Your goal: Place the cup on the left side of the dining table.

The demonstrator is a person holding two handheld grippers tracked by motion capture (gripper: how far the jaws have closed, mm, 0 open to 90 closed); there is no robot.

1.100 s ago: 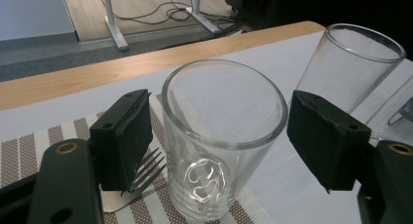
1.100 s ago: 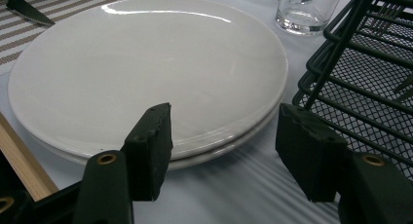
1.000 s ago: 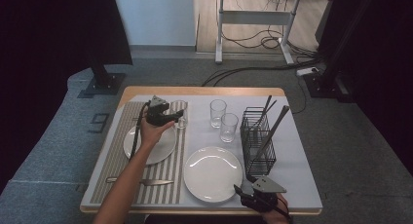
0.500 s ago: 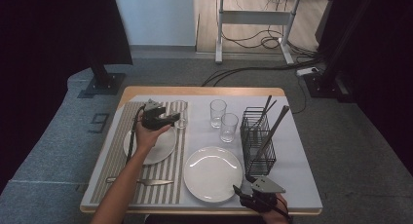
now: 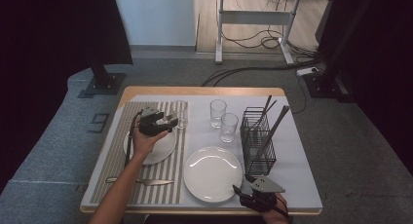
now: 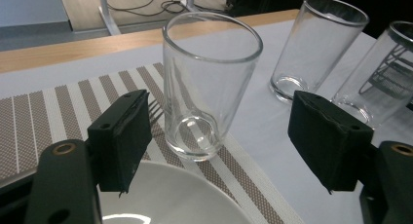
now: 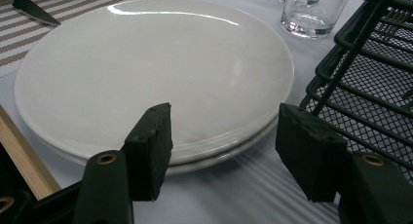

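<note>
A clear empty glass [image 5: 178, 113] stands upright at the far right edge of the striped placemat [image 5: 117, 156]. My left gripper [image 5: 171, 121] hovers over the small white plate [image 5: 163, 148], just short of that glass. In the left gripper view the glass [image 6: 209, 87] stands between and just beyond the open jaws of my left gripper [image 6: 224, 136], and neither pad touches it. At the table's near edge my right gripper [image 5: 242, 194] rests open. In the right gripper view my right gripper [image 7: 224, 146] points at the rim of the large white plate [image 7: 146, 68] and holds nothing.
Two more glasses [image 5: 217, 112] [image 5: 229, 126] stand mid-table. A black wire basket [image 5: 257, 136] with long utensils is at the right, close to the large plate [image 5: 213, 173]. A knife [image 5: 146, 181] lies on the placemat near the front edge.
My left gripper has drawn back a little from the glass toward the person. The glass has stayed where it was. The right gripper has not moved.
</note>
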